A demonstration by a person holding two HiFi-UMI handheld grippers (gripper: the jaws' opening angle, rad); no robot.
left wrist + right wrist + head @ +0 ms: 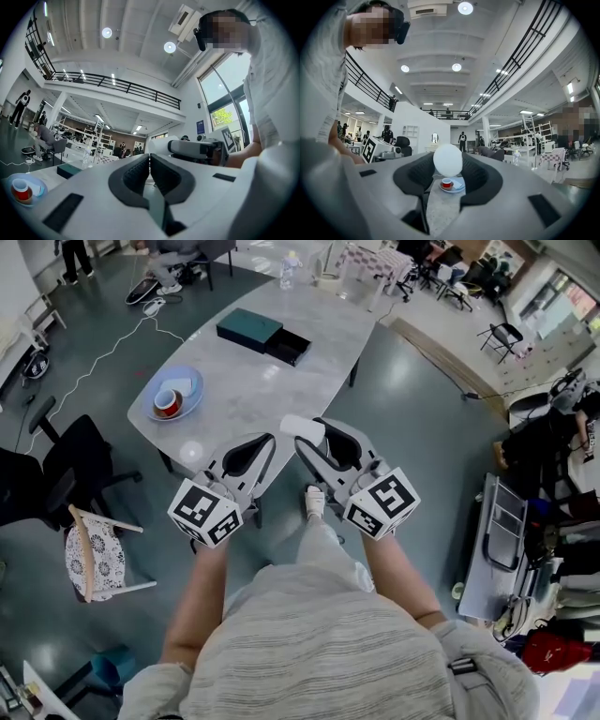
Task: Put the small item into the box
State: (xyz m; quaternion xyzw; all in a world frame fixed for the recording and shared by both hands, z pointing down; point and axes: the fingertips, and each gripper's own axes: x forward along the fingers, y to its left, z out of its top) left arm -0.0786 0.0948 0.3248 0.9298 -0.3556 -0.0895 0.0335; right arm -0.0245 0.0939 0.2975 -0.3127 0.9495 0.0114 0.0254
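A small white rounded item [302, 427] sits between the jaws of my right gripper [307, 435], which is shut on it above the near edge of the grey table [281, 381]. In the right gripper view the white item [447, 160] fills the gap at the jaw tips. My left gripper [268, 441] hangs just left of it, jaws shut with nothing between them; its pads [140, 171] nearly touch. A dark teal box [248, 329] lies at the table's far side with its black open tray [288, 346] beside it. The teal box [68, 170] also shows in the left gripper view.
A blue plate [174, 394] holding a red cup [168, 402] and a white piece sits at the table's left edge. A black office chair [70, 470] and a patterned seat [94, 554] stand left of me. A water bottle [290, 270] is at the far end.
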